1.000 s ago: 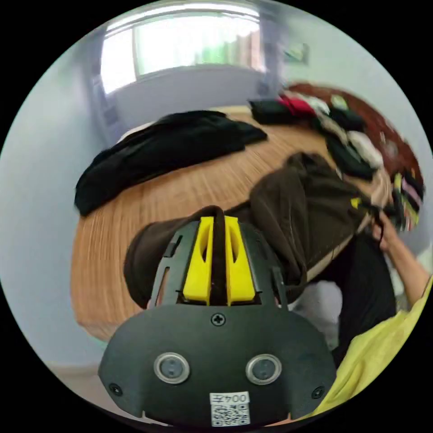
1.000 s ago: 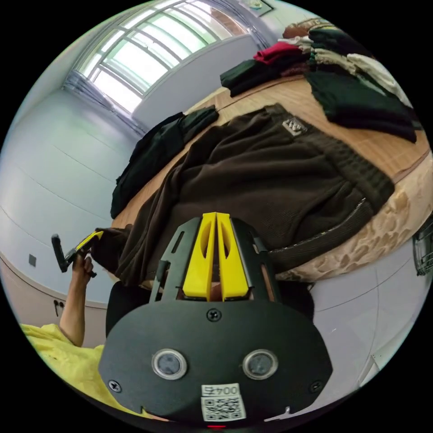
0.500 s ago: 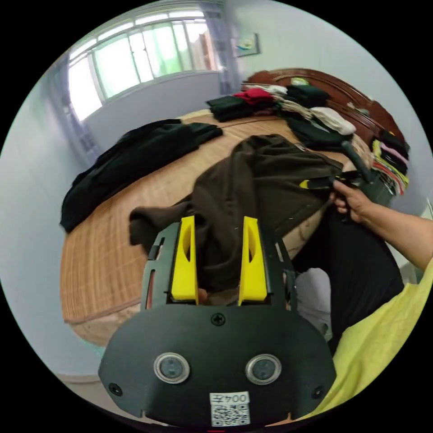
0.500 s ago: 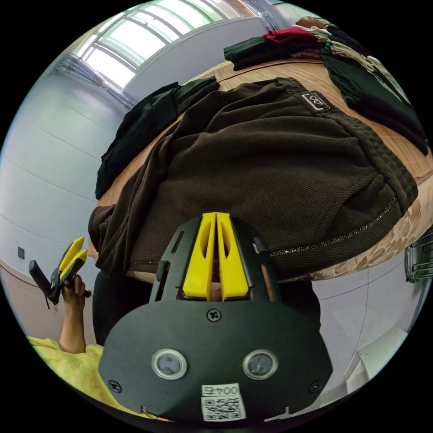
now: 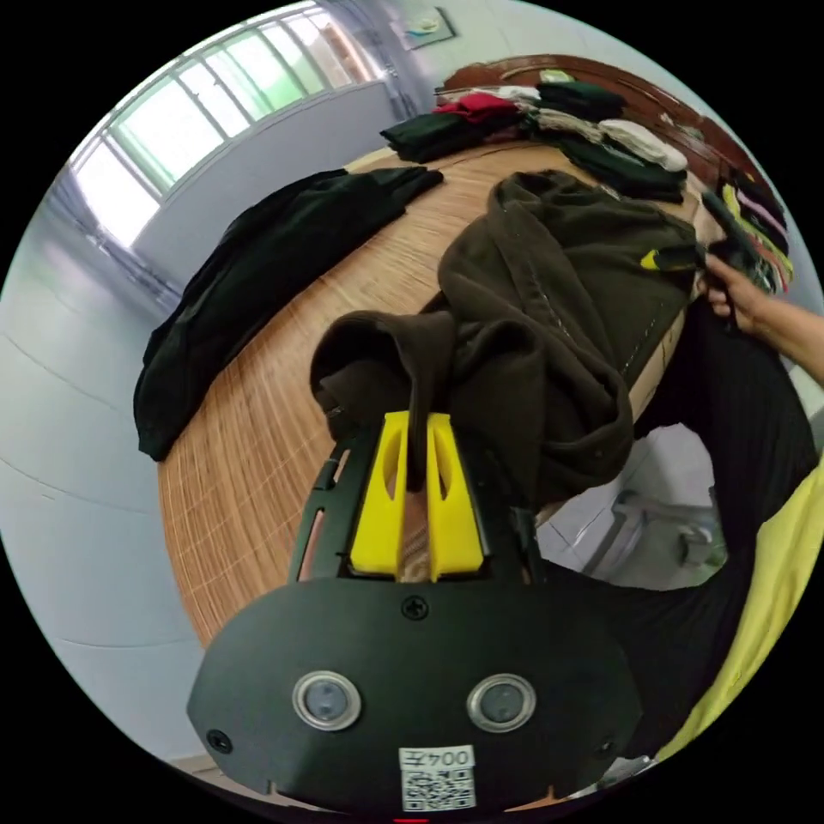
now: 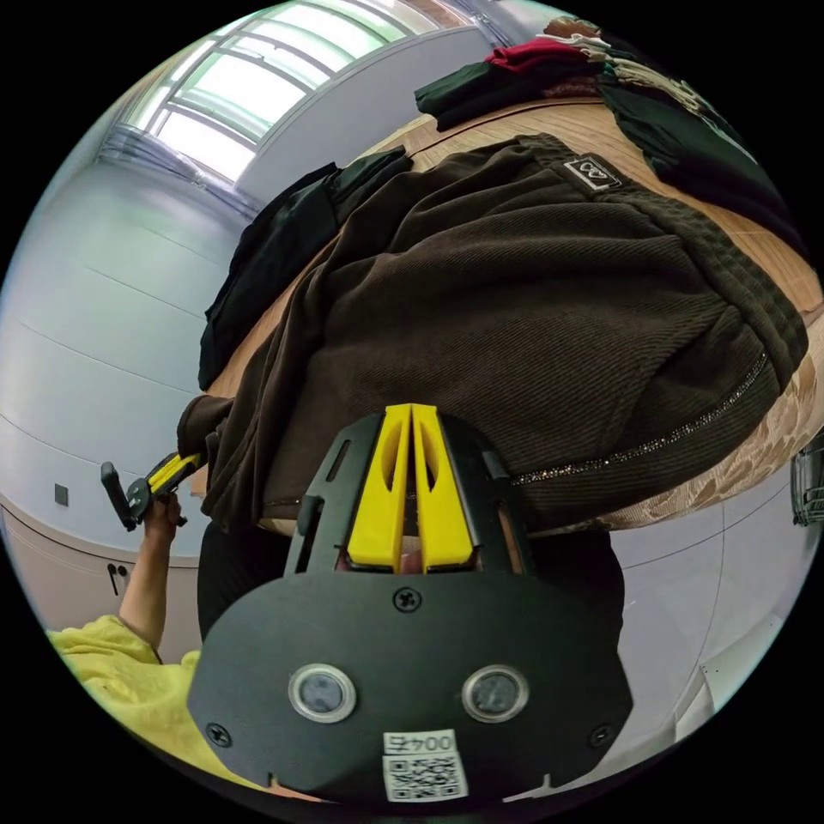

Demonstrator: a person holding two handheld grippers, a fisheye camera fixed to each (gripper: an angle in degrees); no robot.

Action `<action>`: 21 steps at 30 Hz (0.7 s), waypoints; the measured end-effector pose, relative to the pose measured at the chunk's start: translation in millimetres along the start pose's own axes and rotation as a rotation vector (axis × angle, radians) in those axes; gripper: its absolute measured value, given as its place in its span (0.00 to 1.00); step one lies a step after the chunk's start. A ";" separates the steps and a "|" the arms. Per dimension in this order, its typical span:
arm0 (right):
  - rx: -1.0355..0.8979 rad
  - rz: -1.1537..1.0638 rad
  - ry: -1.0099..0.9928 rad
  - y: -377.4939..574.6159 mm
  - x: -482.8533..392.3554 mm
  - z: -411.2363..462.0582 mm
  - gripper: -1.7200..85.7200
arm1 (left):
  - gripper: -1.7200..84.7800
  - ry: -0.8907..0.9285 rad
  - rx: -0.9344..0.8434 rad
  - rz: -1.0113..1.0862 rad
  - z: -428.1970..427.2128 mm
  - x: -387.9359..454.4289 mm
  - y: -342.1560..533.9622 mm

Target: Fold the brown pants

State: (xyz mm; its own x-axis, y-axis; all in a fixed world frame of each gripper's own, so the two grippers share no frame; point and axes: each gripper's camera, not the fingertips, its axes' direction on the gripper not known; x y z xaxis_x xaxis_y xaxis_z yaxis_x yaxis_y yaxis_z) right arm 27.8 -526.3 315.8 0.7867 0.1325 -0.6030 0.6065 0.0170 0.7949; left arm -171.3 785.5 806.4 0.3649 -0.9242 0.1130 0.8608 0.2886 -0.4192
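Brown pants pinched at both ends — left gripper fingers clamp cloth; right gripper likewise.

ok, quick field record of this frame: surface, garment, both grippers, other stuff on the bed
surface: woven mat on a bed
garment: brown pants, bunched, lying along the near bed edge and partly hanging over it
left gripper: jaws closed on a fold of the pants' fabric
right gripper: jaws closed at the pants' near edge; whether fabric is pinched cannot be told
other items: black garment spread on the mat beyond the pants; stacks of folded clothes by the headboard
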 end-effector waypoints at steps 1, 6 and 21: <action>-0.001 0.004 -0.007 0.0 3.0 -0.4 0.01 | 0.06 0.010 0.017 -0.029 -10.5 -11.4 -1.4; -0.009 0.023 -0.041 -0.2 25.7 -2.9 0.01 | 0.05 0.130 -0.078 -0.113 -102.4 -153.0 -1.7; -0.021 0.053 -0.077 2.5 71.9 -10.6 0.01 | 0.07 0.205 -0.705 -0.282 93.9 -377.1 39.7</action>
State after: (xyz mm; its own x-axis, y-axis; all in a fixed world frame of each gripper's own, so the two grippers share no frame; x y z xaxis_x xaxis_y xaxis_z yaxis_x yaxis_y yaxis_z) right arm 84.7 -506.2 275.1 0.8245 0.0574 -0.5629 0.5619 0.0329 0.8265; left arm -241.4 1169.0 831.8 0.0347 -0.9864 0.1604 0.4575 -0.1270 -0.8801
